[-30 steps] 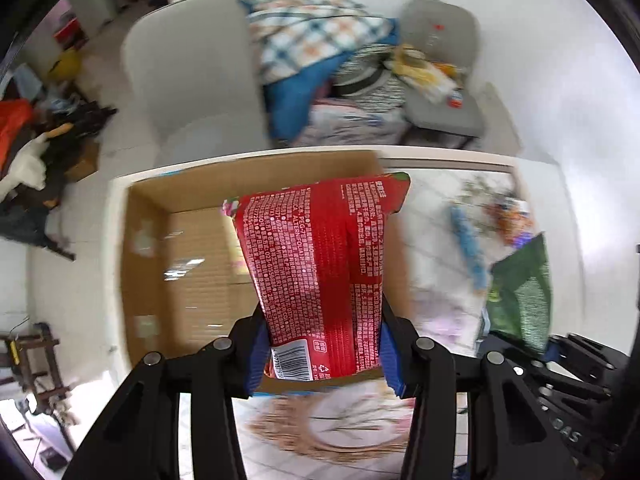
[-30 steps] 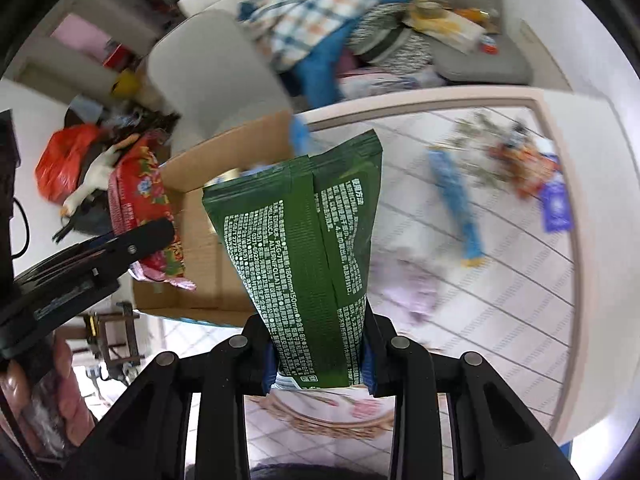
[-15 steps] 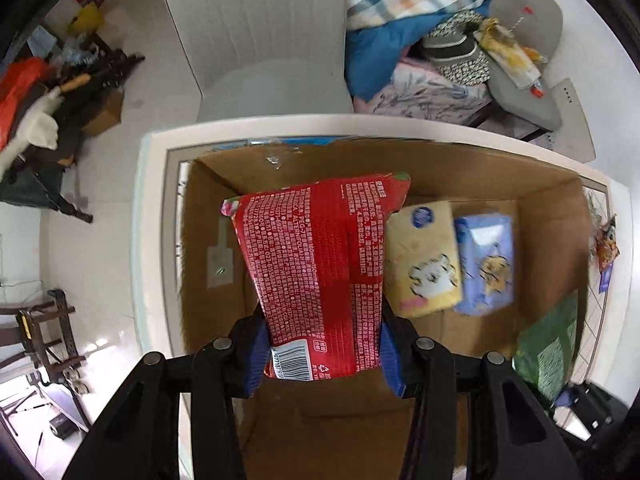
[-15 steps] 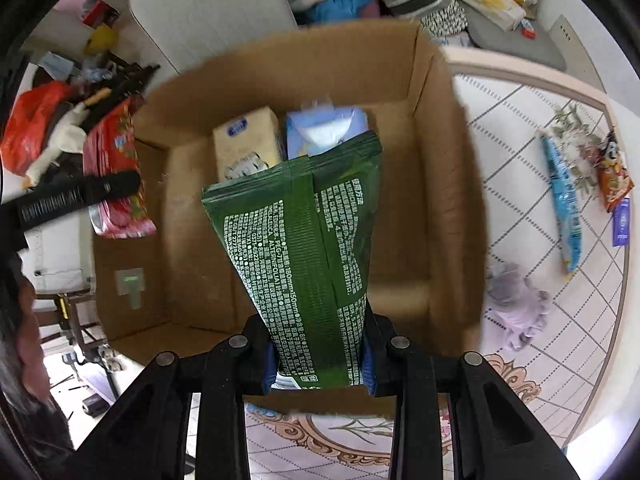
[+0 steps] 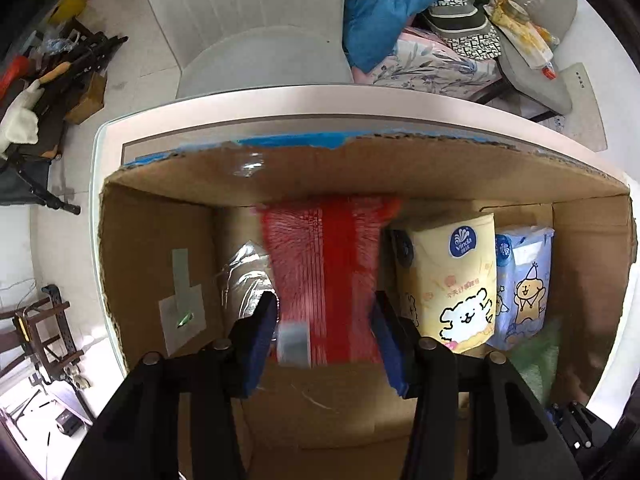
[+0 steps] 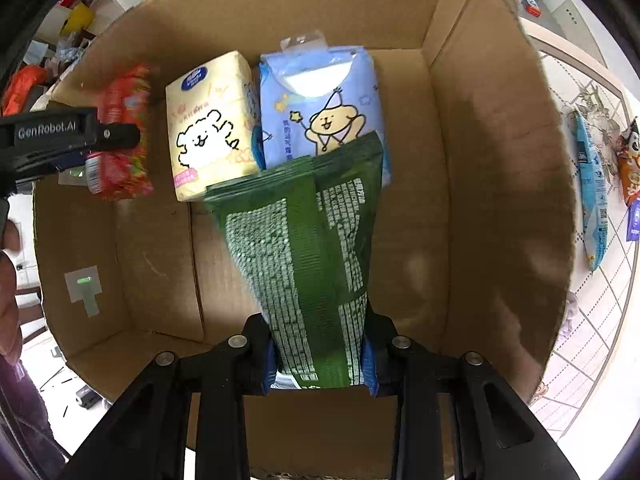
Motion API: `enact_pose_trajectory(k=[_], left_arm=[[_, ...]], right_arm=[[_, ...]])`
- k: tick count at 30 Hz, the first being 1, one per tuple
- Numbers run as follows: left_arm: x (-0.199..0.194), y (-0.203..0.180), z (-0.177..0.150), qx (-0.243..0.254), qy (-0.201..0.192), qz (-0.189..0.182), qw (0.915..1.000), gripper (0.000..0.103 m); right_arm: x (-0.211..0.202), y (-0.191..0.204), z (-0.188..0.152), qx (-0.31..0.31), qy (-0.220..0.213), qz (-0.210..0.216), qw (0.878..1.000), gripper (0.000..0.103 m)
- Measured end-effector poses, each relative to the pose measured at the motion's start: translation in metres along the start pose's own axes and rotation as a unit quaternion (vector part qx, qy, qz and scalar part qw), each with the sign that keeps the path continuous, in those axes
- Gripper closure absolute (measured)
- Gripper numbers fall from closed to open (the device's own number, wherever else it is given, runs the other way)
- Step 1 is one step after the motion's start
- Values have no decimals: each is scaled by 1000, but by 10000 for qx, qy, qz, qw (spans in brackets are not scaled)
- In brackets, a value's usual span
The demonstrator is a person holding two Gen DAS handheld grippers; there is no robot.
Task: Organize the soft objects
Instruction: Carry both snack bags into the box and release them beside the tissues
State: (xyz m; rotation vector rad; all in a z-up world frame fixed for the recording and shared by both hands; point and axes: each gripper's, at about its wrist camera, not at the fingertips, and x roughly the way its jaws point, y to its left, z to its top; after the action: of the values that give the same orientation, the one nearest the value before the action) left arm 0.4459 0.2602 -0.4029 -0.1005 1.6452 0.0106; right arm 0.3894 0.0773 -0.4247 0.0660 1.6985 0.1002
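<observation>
My left gripper (image 5: pixel 326 332) is inside the cardboard box (image 5: pixel 160 248), its jaws spread wider than the blurred red snack bag (image 5: pixel 324 276) that drops between them. The red bag also shows at the box's left in the right wrist view (image 6: pixel 124 136), beside the left gripper (image 6: pixel 60 140). My right gripper (image 6: pixel 320 360) is shut on a green snack bag (image 6: pixel 304 248) and holds it over the box floor. A yellow tissue pack (image 6: pixel 208 128) and a blue tissue pack (image 6: pixel 320 96) lie at the box's far wall.
The box stands on a white table (image 5: pixel 280 96) with a patterned cloth (image 6: pixel 600 300). A blue packet (image 6: pixel 592 184) and an orange packet (image 6: pixel 630 168) lie on the cloth right of the box. A grey chair (image 5: pixel 260 40) and piled bedding (image 5: pixel 420 20) stand behind the table.
Both grippers moved forward and down into the box. My left gripper opened and the red bag is slipping out of it. My right gripper kept its hold on the green bag.
</observation>
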Motion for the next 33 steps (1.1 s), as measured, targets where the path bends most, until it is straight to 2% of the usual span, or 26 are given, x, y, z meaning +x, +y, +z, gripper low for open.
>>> enact_pose_trajectory(k=[1, 3, 4, 8, 11, 12, 14, 15, 17, 20, 24, 28, 33], left_arm=[[-1, 1, 0, -23, 47, -17, 10000, 56], [-6, 1, 0, -25, 39, -17, 10000, 46], [-9, -1, -1, 6, -3, -27, 10000, 45], [-29, -3, -12, 93, -239, 71, 9996, 35], [-46, -2, -24, 26, -433, -31, 9991, 22], [-53, -1, -30, -3, -515, -66, 9987, 14], [-64, 0, -40, -59, -662, -127, 9977, 8], [-69, 1, -47, -110, -753, -173, 9970, 6], [-79, 3, -60, -160, -887, -192, 9957, 5], [-90, 0, -79, -174, -1097, -29, 9938, 5], [-101, 2, -105, -301, -1205, -104, 9922, 5], [-114, 0, -131, -353, -1441, 57, 9889, 5], [-130, -6, -166, -412, -1694, 129, 9846, 5]], right_arm=[[1, 0, 0, -15, 35, 35, 10000, 65], [0, 0, 1, -16, 32, 104, 9999, 47], [-2, 0, 0, -42, 18, 148, 9999, 37], [-15, -1, -3, -116, -101, 63, 9999, 36], [-25, -1, -7, -134, -202, 73, 9997, 34], [-29, 0, -9, -131, -232, 74, 9996, 31], [-37, 4, -14, -157, -309, 84, 9994, 17], [-41, 4, -17, -163, -354, 101, 9992, 15], [-47, 5, -23, -224, -438, 105, 9987, 9], [-56, 4, -31, -267, -567, 55, 9980, 1], [-69, 3, -44, -299, -820, -49, 9962, 1], [-92, 5, -60, -479, -1155, -251, 9918, 1], [-123, 4, -82, -579, -1479, -285, 9869, 1]])
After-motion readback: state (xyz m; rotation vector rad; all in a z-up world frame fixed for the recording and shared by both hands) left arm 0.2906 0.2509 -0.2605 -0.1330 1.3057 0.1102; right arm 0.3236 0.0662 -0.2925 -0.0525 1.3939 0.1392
